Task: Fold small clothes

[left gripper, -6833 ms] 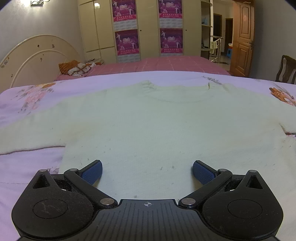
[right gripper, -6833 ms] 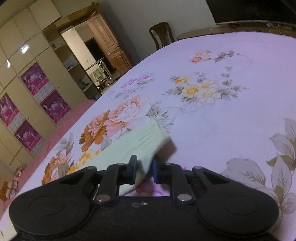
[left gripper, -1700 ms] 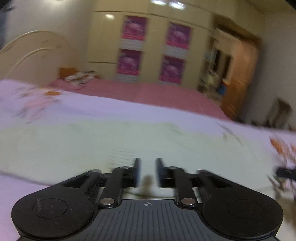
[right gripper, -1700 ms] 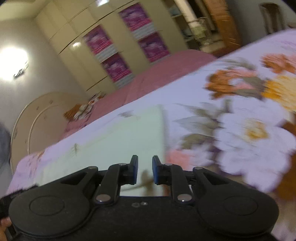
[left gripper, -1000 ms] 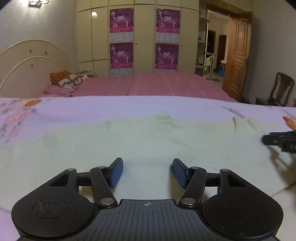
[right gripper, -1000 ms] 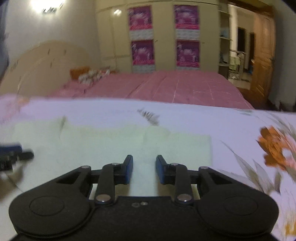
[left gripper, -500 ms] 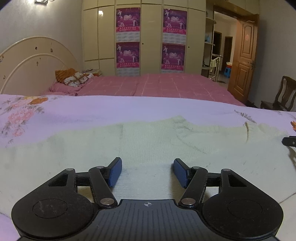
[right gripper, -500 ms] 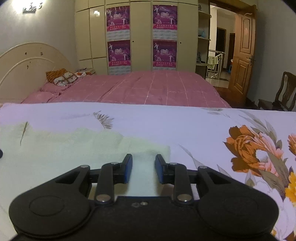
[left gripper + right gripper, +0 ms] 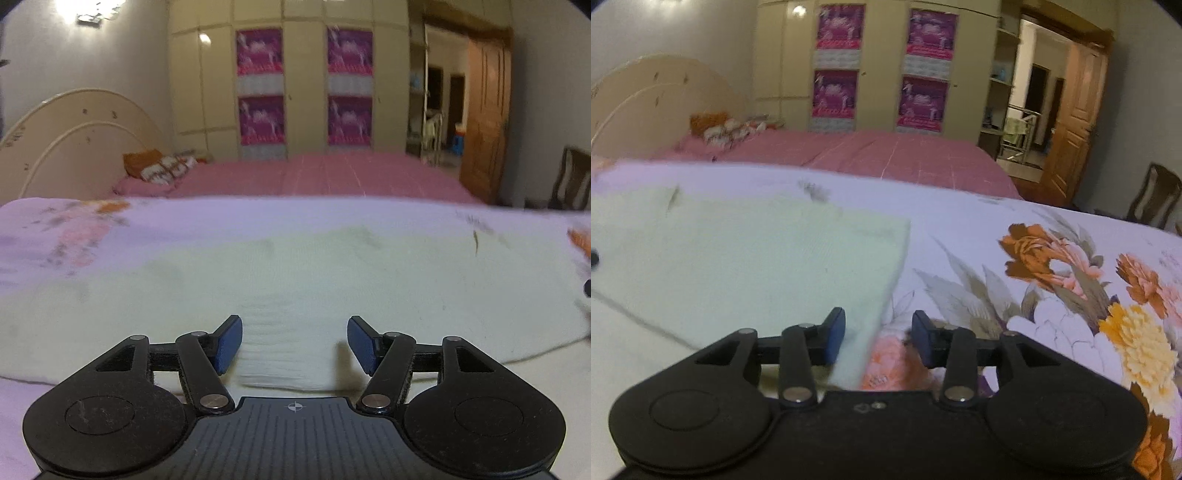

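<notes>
A pale green knit sweater (image 9: 295,280) lies flat on the floral bedspread (image 9: 74,229). A ribbed cuff end (image 9: 288,354) lies on top of it, right in front of my left gripper (image 9: 293,343), which is open and empty just above it. In the right wrist view the sweater's folded right part (image 9: 757,266) ends in a straight edge. My right gripper (image 9: 878,336) is open and empty, its jaws astride that edge low over the bed.
A second bed with a pink cover (image 9: 314,177) stands behind, with a cream headboard (image 9: 74,136) at the left. Wardrobes with pink posters (image 9: 306,107) line the far wall. A wooden door (image 9: 1071,129) and a chair (image 9: 1152,195) are at the right.
The right gripper has opened wider and let go of the sweater's edge. The left gripper stays open and has shifted a little; the view is blurred with motion.
</notes>
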A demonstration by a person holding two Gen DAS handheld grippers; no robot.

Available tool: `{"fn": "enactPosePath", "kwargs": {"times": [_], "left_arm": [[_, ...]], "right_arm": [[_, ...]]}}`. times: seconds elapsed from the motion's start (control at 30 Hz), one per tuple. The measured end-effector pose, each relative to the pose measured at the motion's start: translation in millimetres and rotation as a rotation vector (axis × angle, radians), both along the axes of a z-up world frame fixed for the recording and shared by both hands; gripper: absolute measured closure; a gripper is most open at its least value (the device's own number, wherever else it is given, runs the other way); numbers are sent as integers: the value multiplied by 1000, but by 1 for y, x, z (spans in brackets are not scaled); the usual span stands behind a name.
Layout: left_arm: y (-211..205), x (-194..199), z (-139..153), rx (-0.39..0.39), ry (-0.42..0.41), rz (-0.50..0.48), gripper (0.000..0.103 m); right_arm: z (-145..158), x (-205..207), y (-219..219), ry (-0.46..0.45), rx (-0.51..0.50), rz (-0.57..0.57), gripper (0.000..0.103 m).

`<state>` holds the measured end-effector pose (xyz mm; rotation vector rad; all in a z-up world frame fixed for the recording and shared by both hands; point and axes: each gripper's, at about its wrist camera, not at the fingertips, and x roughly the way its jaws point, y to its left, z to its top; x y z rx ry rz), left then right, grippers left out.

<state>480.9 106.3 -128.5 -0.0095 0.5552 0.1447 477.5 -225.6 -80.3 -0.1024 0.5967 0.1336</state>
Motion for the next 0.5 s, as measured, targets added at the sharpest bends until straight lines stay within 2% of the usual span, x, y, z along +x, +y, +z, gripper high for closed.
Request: {"fn": "enactPosePath", "kwargs": {"times": [0.1,0.27,0.4,0.5], "left_arm": [[38,-36,4,-29,-30,97,40],[141,-96,-4,-122,-44,357,40],[241,-137,-20,-372,-98,622,40],[288,-157,-34,-533,-170,676,41]], "right_arm": [[7,-9,17,-33,39,51,66],[2,-24,51,-1,119,137,69],[-1,-36,74,37,151,169,69],[0,-40,82,69,178,164,69]]}}
